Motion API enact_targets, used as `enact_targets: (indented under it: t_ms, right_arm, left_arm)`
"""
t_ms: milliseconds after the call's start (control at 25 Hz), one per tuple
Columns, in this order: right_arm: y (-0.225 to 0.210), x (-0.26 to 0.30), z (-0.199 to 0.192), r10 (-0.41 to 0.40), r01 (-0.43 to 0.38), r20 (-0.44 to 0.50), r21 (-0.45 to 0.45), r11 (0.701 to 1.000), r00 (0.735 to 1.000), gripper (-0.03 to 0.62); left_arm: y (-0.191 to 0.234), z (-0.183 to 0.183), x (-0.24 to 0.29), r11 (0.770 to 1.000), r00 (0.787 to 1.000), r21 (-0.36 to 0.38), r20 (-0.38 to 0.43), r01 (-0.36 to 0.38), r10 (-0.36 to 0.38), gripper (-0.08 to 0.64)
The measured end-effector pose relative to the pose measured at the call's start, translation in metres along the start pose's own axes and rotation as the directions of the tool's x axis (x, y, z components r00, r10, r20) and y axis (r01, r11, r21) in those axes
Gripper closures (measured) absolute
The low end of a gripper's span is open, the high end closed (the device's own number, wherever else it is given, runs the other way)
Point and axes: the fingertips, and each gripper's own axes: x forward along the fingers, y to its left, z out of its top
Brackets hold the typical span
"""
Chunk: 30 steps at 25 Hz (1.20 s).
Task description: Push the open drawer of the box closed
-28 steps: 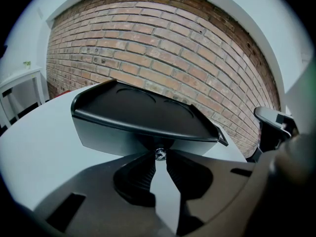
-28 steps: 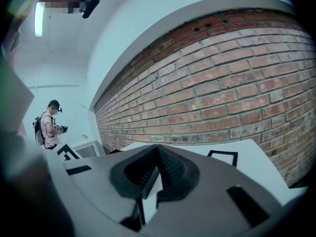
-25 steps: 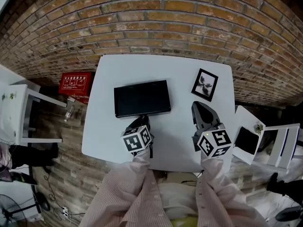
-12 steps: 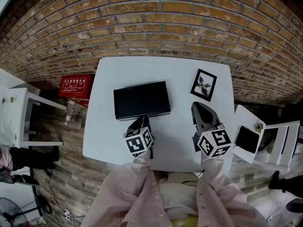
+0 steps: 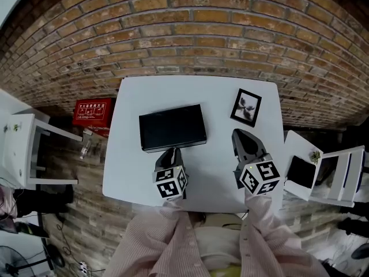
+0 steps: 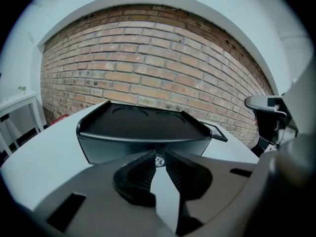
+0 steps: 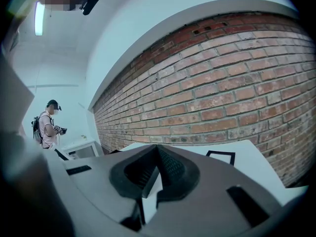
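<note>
A flat black box (image 5: 172, 127) lies on the white table (image 5: 132, 91). Seen in the left gripper view, the box (image 6: 140, 127) shows its front face with a small silver drawer knob (image 6: 159, 160) at mid-bottom. I see no gap around the drawer front from here. My left gripper (image 5: 174, 150) sits at the box's near edge, and its jaw tips (image 6: 159, 158) are pinched on the knob from both sides. My right gripper (image 5: 241, 135) hovers over the table to the right of the box, shut (image 7: 157, 149) with nothing in it.
A black-framed picture (image 5: 246, 108) lies at the table's far right, ahead of the right gripper (image 7: 220, 157). A brick wall runs behind the table. On the floor are a red box (image 5: 92, 109) and white furniture on both sides (image 5: 23, 149) (image 5: 337, 169). A person (image 7: 48, 125) stands far off.
The left gripper has rolled, so its marker cube now sits more upright, with its tips still at the box's near edge. The right gripper has not moved.
</note>
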Motion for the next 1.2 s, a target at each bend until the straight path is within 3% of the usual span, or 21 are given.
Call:
enact_targets:
  t_ms: [120,560,920,1200]
  right_arm:
    - [0.003,-0.002,0.0,0.004,-0.004,0.003,-0.004,1.0,1.0,0.589]
    - [0.005,-0.018,0.008,0.031,-0.03,0.024,-0.031,0.999,0.999,0.589]
    - [0.026,-0.039,0.024,0.124,-0.12,0.069,-0.06,0.991,0.99,0.589]
    - [0.037,-0.048,0.045,0.159,-0.15,0.11,-0.088,0.985,0.981,0.589]
  left_arm:
    - [-0.003,0.004,-0.008,0.998,0.999,0.056,0.035,0.003,-0.005,0.554]
    - [-0.023,0.038,-0.053,0.978,0.98,0.188,0.153,0.094,-0.124,0.565]
    - [-0.022,0.078,-0.105,0.969,0.946,0.194,0.256,0.15,-0.198,0.565]
    - [-0.022,0.11,-0.138,0.964,0.923,0.228,0.323,0.139,-0.209,0.565]
